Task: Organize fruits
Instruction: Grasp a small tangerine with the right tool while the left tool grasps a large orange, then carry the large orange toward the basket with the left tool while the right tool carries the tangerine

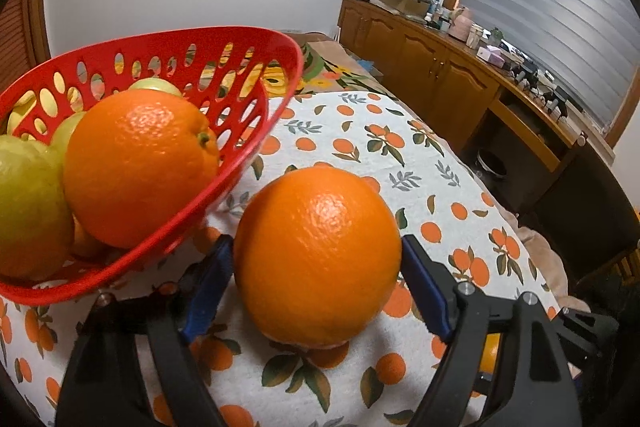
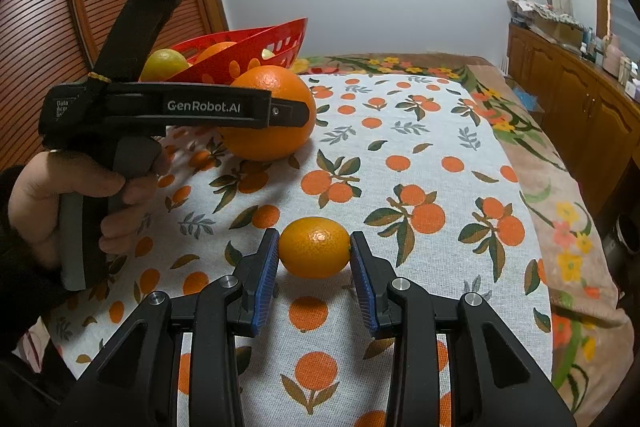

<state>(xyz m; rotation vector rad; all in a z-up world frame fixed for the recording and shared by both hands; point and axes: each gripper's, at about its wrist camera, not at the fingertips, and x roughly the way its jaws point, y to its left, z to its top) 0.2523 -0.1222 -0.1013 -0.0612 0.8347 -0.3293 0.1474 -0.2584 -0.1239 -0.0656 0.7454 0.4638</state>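
In the left wrist view, the left tongs (image 1: 318,267) stand apart around a large orange (image 1: 318,255) that rests on the table (image 1: 420,155). The blue pads are just beside its two sides; the left pad seems to touch, but I cannot tell if they really press. The red basket (image 1: 240,131) lies up and to the left of this orange, very near, already holding another orange (image 1: 140,167) and some green-yellow fruits (image 1: 28,203).

In the right wrist view, the right tongs (image 2: 315,259) are apart around a small orange (image 2: 314,247) on the table, its long axis running across from pad to pad, both pads about touching its ends. The basket is far to the left behind the left tongs, so the left hand (image 2: 68,203) is much nearer to it. I judge the large orange should go in first.
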